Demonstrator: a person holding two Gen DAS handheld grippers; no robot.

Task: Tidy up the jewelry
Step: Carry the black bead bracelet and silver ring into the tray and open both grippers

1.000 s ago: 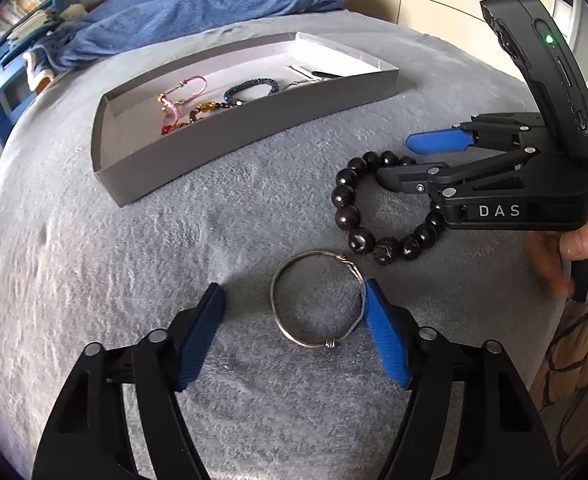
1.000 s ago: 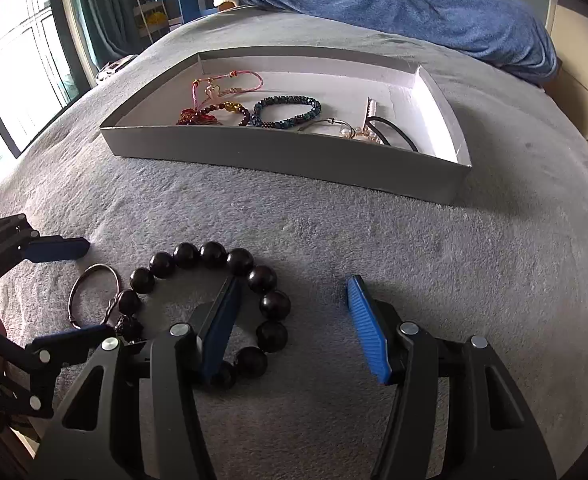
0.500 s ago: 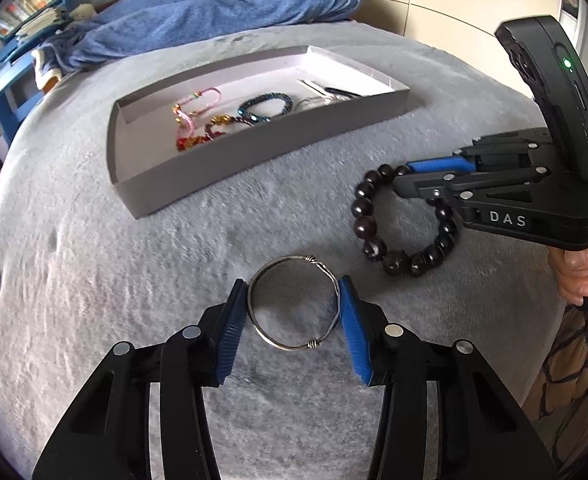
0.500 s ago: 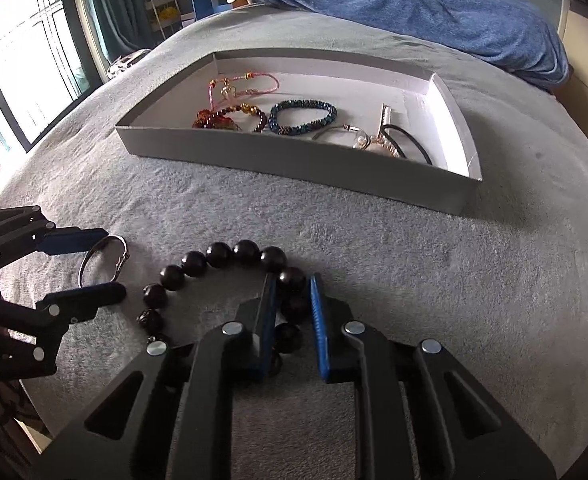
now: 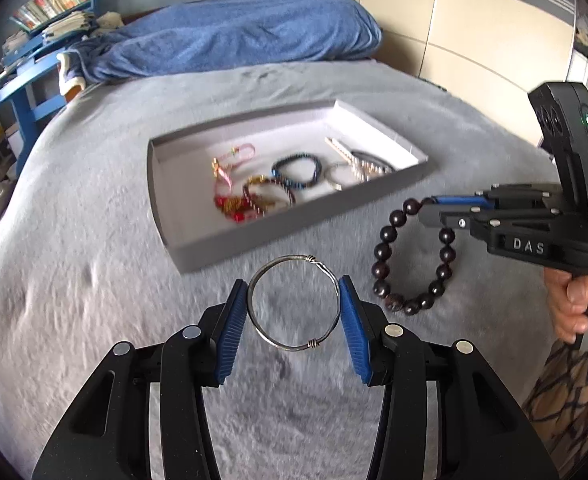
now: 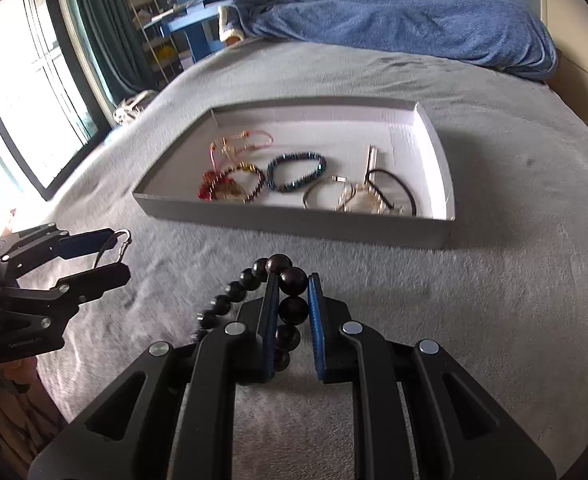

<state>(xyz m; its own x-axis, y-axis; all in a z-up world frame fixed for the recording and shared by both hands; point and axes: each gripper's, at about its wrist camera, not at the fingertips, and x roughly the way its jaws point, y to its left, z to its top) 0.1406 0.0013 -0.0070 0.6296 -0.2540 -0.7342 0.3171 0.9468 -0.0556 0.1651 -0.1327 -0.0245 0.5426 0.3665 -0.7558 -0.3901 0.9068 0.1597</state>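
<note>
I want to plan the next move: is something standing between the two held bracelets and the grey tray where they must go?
Nothing visible does. The left gripper holds the silver bangle and the right gripper holds the dark bead bracelet. Only bare grey blanket lies before the tray; its low front wall must be cleared.

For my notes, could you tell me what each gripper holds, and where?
Left gripper: silver bangle, pinched across opposite sides. Right gripper: dark bead bracelet, by a few beads.

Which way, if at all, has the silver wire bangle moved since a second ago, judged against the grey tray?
Yes. The silver wire bangle, clamped in the left gripper, has lifted off the grey blanket and come closer to the grey tray.
</note>
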